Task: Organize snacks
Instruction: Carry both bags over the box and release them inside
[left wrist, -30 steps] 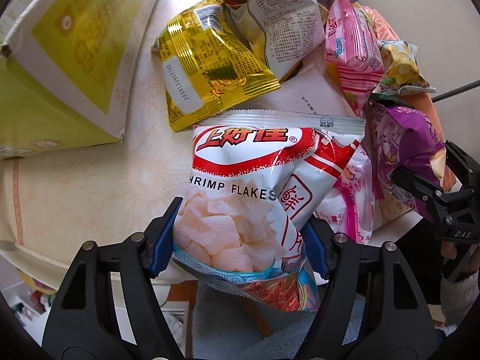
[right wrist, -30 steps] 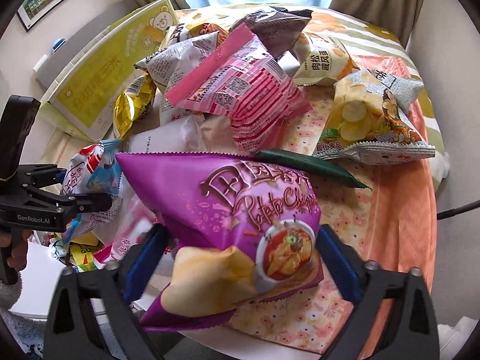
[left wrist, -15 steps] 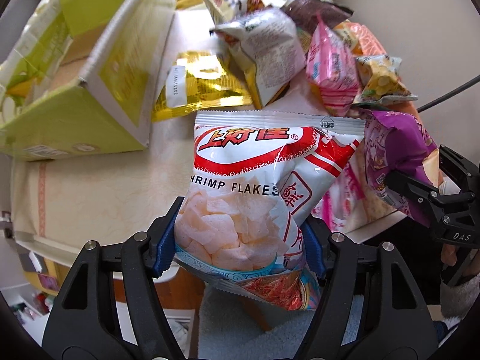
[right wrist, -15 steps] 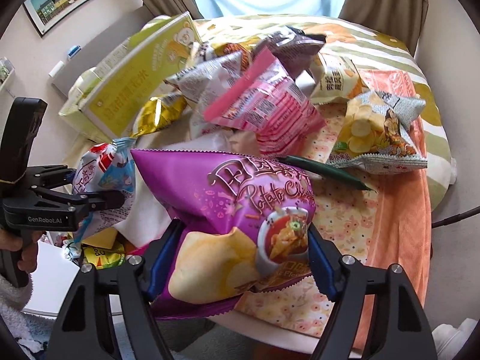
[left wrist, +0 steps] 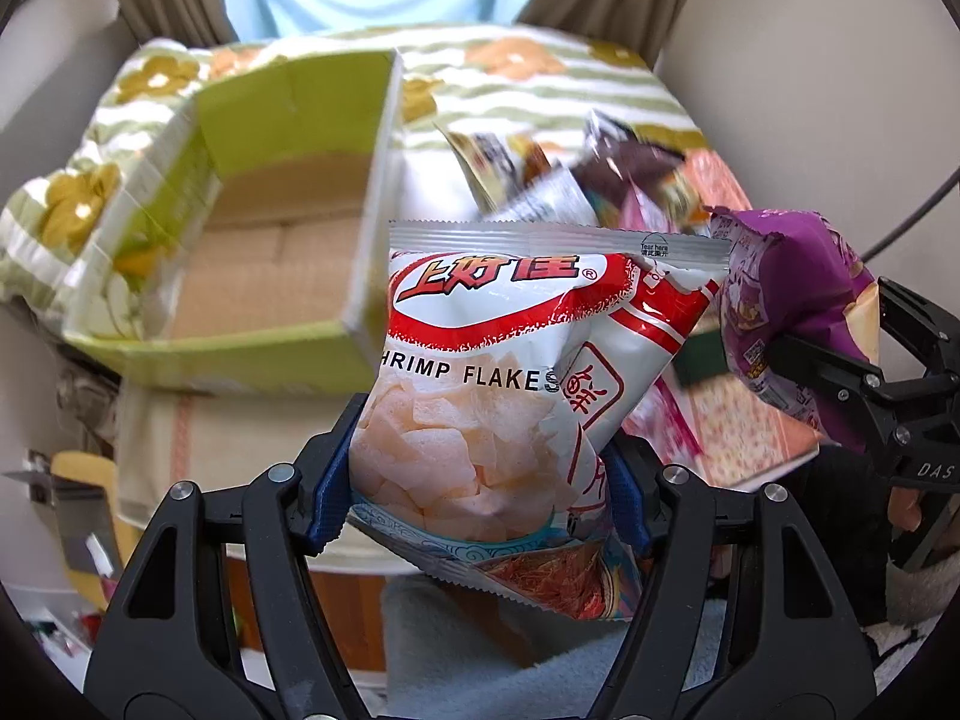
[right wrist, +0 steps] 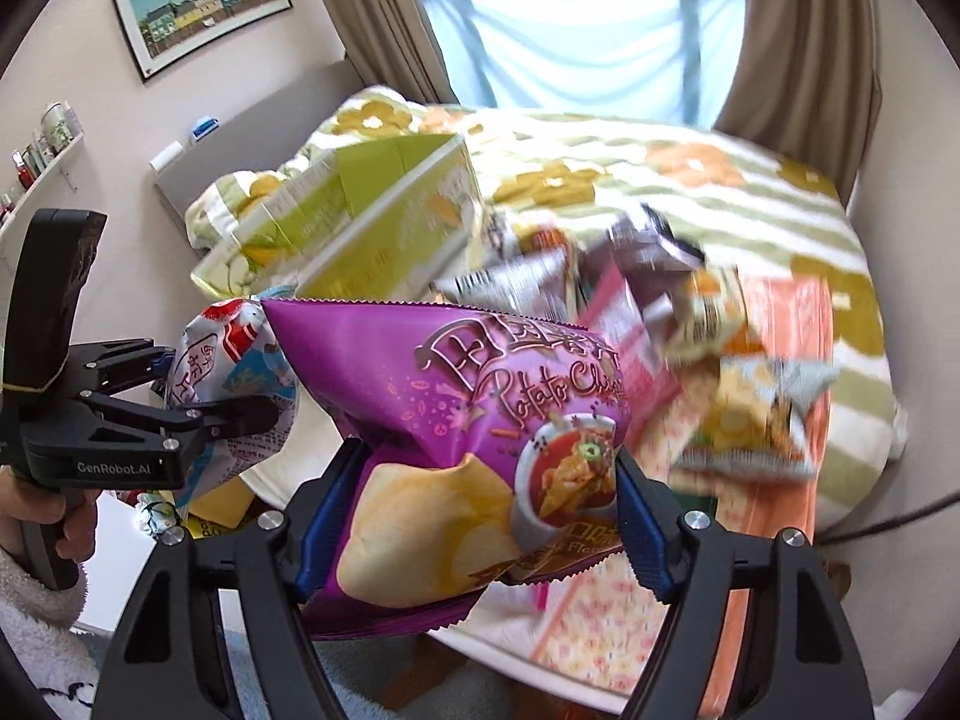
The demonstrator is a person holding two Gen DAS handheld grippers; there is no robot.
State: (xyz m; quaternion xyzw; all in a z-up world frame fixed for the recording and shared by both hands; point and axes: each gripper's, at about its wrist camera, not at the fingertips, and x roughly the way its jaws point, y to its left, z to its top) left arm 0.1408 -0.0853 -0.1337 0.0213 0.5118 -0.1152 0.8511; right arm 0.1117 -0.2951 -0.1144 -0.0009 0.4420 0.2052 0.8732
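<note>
Your left tool (left wrist: 480, 480) is clamped on the lower half of the shrimp bag (left wrist: 516, 378), its blue pads pressing both sides while the bag stands upright with its sealed top edge uppermost. The box (left wrist: 252, 276) is your landmark: it sits open on the bench (left wrist: 252, 438), green outside and plain card inside, and the shrimp bag hangs just right of its near right corner, in front of its right wall, raised above the bench. Your right tool (right wrist: 480, 516) is clamped on the purple bag (right wrist: 480, 438) near its lower end; in the left wrist view that purple bag (left wrist: 786, 306) hangs right of the shrimp bag, well apart from the box, with the right tool (left wrist: 852, 372) gripping it from the side. In the right wrist view the left tool (right wrist: 198, 396) holds the shrimp bag (right wrist: 234, 372) just below the box (right wrist: 360, 228). The loose pile (left wrist: 606, 180) of other snack packets lies on the bench right of the box, blurred, so you cannot read them. Beyond the box lies a bed (right wrist: 690, 180) with a flowered, striped cover, and a curtained window (right wrist: 576, 30) stands behind it.
</note>
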